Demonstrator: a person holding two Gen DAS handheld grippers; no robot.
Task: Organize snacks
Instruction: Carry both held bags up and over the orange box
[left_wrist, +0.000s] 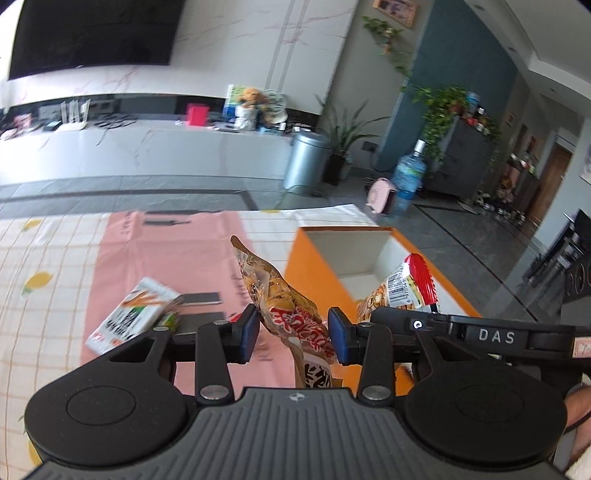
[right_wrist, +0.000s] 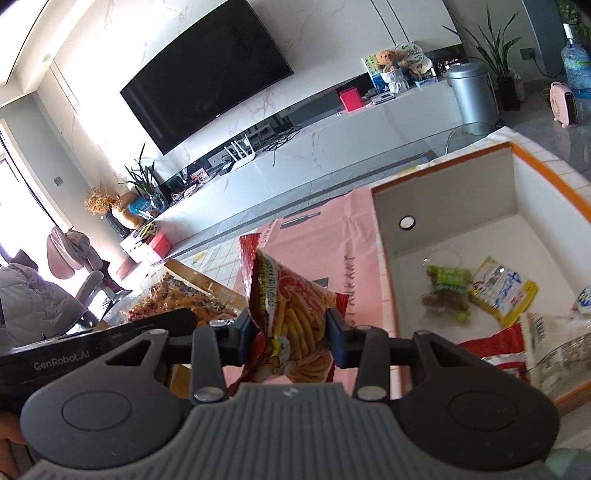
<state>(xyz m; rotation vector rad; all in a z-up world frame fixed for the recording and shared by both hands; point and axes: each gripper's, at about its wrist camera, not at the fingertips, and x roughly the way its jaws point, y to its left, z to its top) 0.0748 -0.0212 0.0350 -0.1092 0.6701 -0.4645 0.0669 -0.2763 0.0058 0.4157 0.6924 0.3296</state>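
Observation:
My left gripper (left_wrist: 292, 334) is shut on a clear brown-and-red snack bag (left_wrist: 284, 302), held above the table just left of the orange box (left_wrist: 314, 266). My right gripper (right_wrist: 291, 334) is shut on a red bag of stick snacks (right_wrist: 291, 310), held left of the box (right_wrist: 443, 166); this bag also shows in the left wrist view (left_wrist: 402, 288) beside the box. Inside the white-lined box lie a green-labelled clear pack (right_wrist: 447, 291), a yellow-edged packet (right_wrist: 502, 291), a red packet (right_wrist: 498, 350) and a clear bag (right_wrist: 557, 347).
A white snack carton (left_wrist: 129, 314) lies on the pink mat (left_wrist: 162, 254) over a checked tablecloth (left_wrist: 48, 258). The left gripper's body (right_wrist: 92, 343) and its snack bag (right_wrist: 177, 299) show left in the right wrist view. Beyond the table are a TV console, bin and water bottle.

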